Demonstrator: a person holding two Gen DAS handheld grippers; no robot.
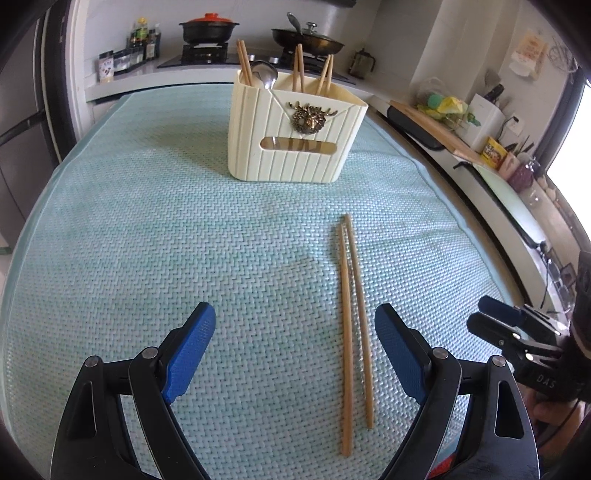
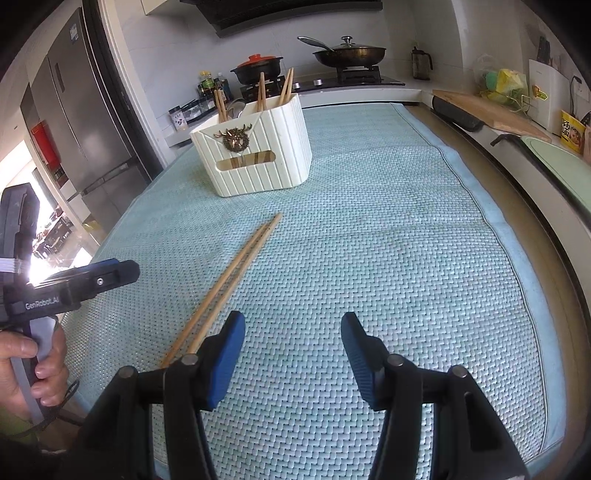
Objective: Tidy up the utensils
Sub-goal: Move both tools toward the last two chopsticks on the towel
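A pair of wooden chopsticks (image 1: 354, 332) lies side by side on the teal woven mat (image 1: 147, 221). My left gripper (image 1: 295, 317) hangs open above the mat; the chopsticks lie between its blue fingers, close to the right one, untouched. A cream ribbed utensil holder (image 1: 295, 129) with a brass deer emblem stands farther back, holding several chopsticks and a metal spoon. In the right wrist view the same chopsticks (image 2: 229, 277) run just left of my right gripper (image 2: 293, 325), which is open over bare mat. The holder (image 2: 255, 155) stands beyond them.
A person's hand (image 2: 26, 365) holds the left gripper (image 2: 122, 271) at the left edge. The right gripper (image 1: 487, 314) shows at the right edge. Behind the mat are a stove with a pot (image 1: 208, 29) and a pan (image 1: 306, 38); a fridge (image 2: 77, 122) stands left, a cutting board (image 2: 491, 110) right.
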